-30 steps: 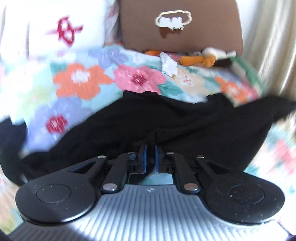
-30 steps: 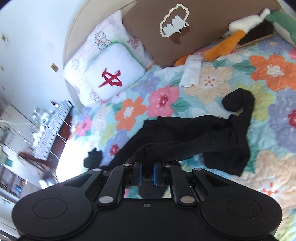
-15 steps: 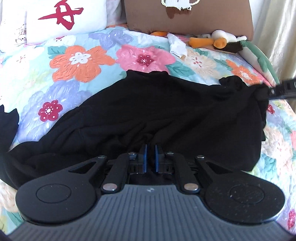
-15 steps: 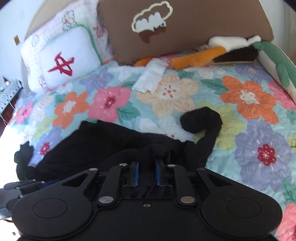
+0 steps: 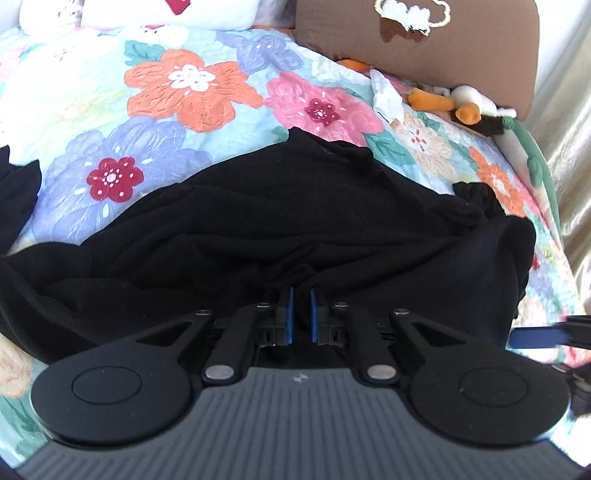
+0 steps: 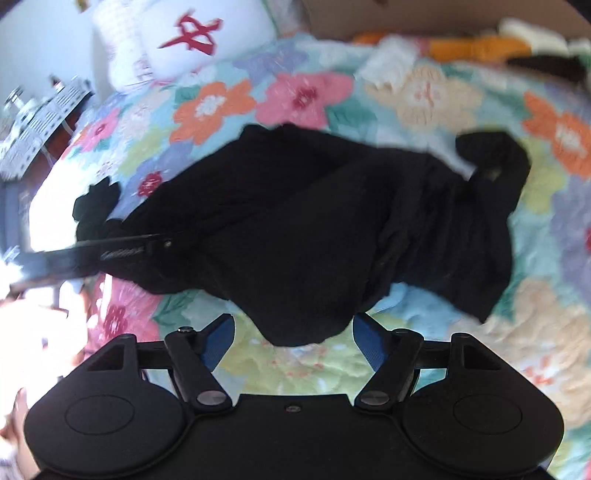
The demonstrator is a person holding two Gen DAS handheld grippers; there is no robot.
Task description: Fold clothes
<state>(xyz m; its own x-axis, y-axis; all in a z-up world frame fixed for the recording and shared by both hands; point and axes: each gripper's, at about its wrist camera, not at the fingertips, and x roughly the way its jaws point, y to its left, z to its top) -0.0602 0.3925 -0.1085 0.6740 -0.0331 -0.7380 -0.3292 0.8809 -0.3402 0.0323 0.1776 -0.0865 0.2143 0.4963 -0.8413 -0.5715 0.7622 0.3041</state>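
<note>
Black garment (image 5: 280, 221) lies bunched on floral bed (image 5: 177, 85). Left claw (image 5: 298, 314) pinches garment's near edge, pads almost together. Right claw (image 6: 291, 341) spread wide, near hem between pads, untouched. Pillow (image 6: 207, 33) beyond.

Black tool (image 5: 298, 314), blue pads (image 6: 218, 341), silver pivot screws.

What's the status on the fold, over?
Left tool shut on black garment. Right tool open, clear of it. Garment bunched on floral quilt. Nothing in the way.
</note>
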